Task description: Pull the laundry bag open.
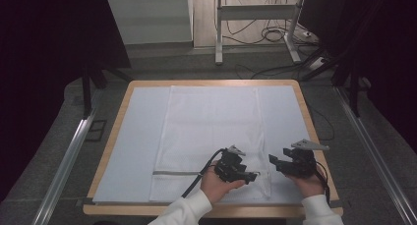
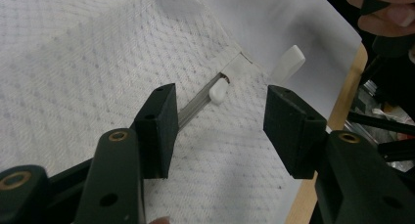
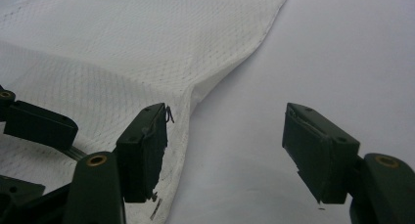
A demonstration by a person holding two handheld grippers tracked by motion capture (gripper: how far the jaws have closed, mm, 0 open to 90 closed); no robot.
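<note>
Two grippers work at the near right corner of the table [image 1: 113,136], where the white mesh bag [image 1: 211,131] lies flat. The left gripper [image 2: 218,119] has spread jaws around the zipper pull [image 2: 219,91], not touching it. The right gripper [image 3: 225,145] has spread jaws at the bag's edge.

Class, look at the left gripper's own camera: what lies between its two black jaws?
In the left gripper view, the white zipper pull at the end of the zipper lies between the open left gripper jaws, on the white mesh bag; neither pad touches it.
</note>
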